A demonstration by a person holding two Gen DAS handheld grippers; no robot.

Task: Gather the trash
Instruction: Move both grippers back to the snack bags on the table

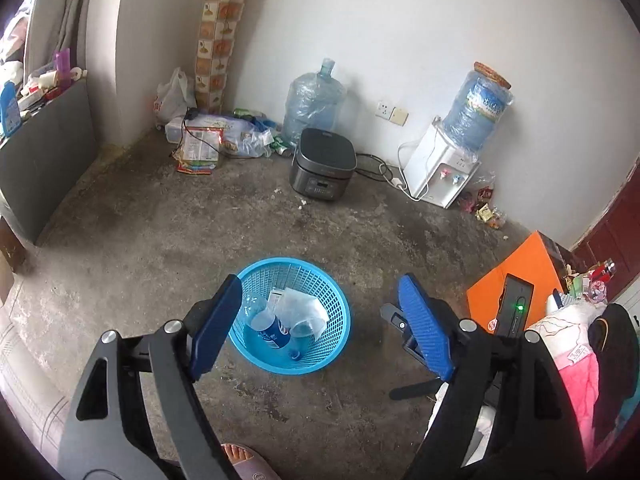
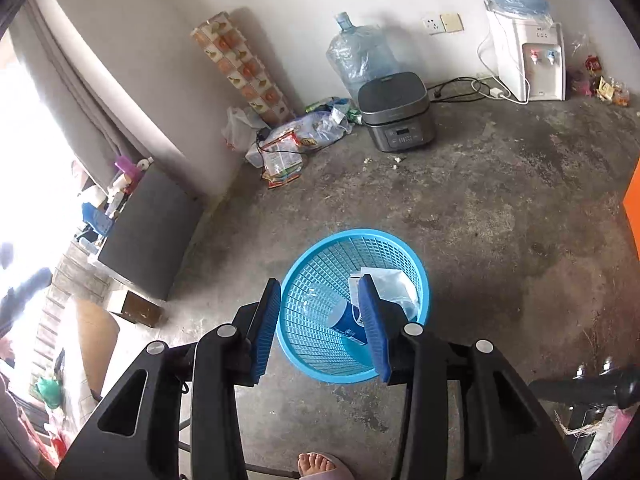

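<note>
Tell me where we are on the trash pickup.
Done: the blue basket already holds a plastic bottle and a clear wrapper. In hand: nothing; the left gripper and right gripper are both open and empty above it. Left: wrappers by the water dispenser and the litter pile in the corner.

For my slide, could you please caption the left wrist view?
Open left gripper above blue basket holding a plastic bottle.

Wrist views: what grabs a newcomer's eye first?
The bright blue basket sits mid-floor, holding a blue-labelled bottle and crumpled clear plastic. Both the left gripper and right gripper hang open above it, holding nothing. Along the far wall stand a grey rice cooker and a white water dispenser.
</note>
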